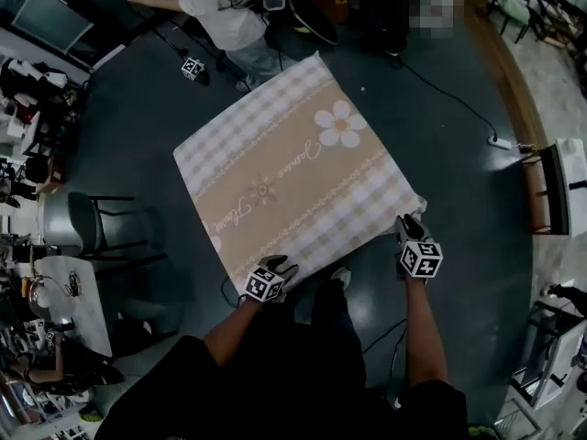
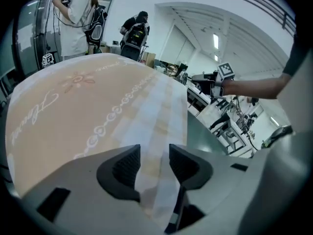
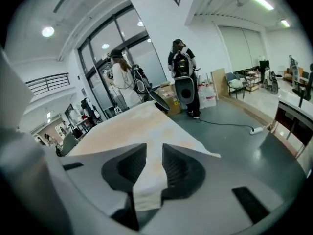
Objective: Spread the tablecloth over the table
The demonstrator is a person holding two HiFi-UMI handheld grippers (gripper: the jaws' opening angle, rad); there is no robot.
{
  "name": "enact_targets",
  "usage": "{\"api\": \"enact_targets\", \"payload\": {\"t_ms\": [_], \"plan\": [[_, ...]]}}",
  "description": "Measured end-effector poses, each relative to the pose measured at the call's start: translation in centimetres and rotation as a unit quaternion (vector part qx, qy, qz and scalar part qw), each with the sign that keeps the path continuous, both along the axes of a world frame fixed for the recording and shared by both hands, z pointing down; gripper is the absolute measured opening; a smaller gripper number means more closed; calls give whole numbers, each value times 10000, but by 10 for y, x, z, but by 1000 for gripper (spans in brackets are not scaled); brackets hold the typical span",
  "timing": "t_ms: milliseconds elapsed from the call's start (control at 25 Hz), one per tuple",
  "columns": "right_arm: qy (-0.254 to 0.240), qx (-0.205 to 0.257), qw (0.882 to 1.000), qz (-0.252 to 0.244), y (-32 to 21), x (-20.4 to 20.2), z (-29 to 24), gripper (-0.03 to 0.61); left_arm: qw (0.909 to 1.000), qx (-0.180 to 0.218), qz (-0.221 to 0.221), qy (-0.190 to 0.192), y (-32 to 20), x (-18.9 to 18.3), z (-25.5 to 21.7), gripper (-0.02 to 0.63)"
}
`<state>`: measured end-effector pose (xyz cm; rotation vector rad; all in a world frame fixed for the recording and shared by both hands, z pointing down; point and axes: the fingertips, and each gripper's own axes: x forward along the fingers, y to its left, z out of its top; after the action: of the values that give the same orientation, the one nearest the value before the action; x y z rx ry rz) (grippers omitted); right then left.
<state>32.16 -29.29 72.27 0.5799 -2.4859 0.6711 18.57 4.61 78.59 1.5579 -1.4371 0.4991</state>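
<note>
Pretty much done, I'd say. The tablecloth [image 1: 293, 168] lies flat and smooth across the whole counter, which is completely hidden under it. I can't spot any big wrinkles, and the flower print faces up. What's left looks like small stuff: squaring up the near edge and the near right corner, then backing off.

The left gripper [image 2: 154, 165] sits at the near edge, toward the near left corner. Its jaws are clearly apart and the checked border of the cloth runs through the gap. It doesn't look pinched to me, just lying in there.

The right gripper [image 3: 154, 163] is at the near right corner. Its jaws are roughly halfway apart, with the corner of the cloth hanging down between them. That doesn't look clamped either.
</note>
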Motion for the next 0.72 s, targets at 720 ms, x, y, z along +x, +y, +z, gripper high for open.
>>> {"api": "enact_targets", "payload": {"t_ms": [720], "plan": [[-375, 746, 9958, -382, 238, -131, -144, 30, 9646, 2586, -374, -349, 22, -61, -170, 165]]}}
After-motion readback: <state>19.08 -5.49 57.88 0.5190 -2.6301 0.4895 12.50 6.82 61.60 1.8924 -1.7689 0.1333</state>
